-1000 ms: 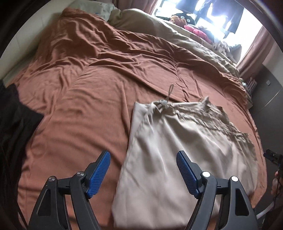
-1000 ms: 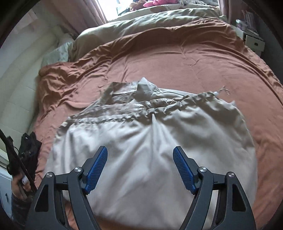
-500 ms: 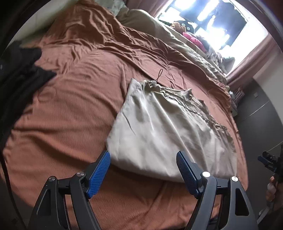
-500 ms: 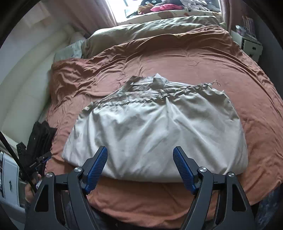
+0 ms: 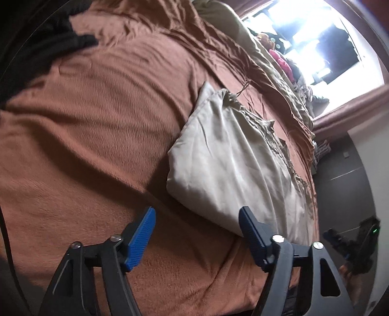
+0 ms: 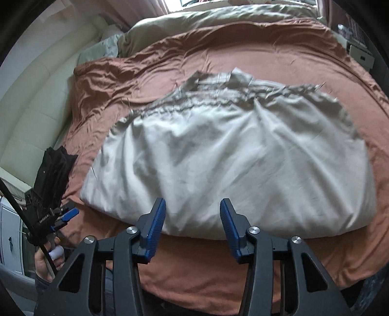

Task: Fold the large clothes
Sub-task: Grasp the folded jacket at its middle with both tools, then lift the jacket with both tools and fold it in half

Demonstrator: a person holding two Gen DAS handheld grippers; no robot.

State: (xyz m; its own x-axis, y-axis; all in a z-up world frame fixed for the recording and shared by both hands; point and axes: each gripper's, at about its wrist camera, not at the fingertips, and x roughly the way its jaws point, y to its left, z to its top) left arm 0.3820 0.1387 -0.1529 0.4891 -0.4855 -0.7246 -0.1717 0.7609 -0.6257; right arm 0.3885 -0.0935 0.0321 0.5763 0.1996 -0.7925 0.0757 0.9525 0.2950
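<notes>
I am narrowing my right gripper (image 6: 192,220) fingers, still empty, over the folded beige garment (image 6: 231,155); left gripper (image 5: 197,233) gaping; pinching one layer risks unfolding.

A wide bed (image 6: 243,60) wears a rumpled rust-brown cover. A folded beige garment (image 6: 231,158) lies flat on it near the foot edge. Olive bedding (image 6: 206,21) is bunched along the far side.

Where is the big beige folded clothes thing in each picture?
Left wrist view: the beige garment lies right of centre, slanting up from just past the right-hand tip of the left tongs.
Right wrist view: it fills the middle, its near edge just beyond the right tongs.
Shared landmark: the brown bedspread under it.
</notes>
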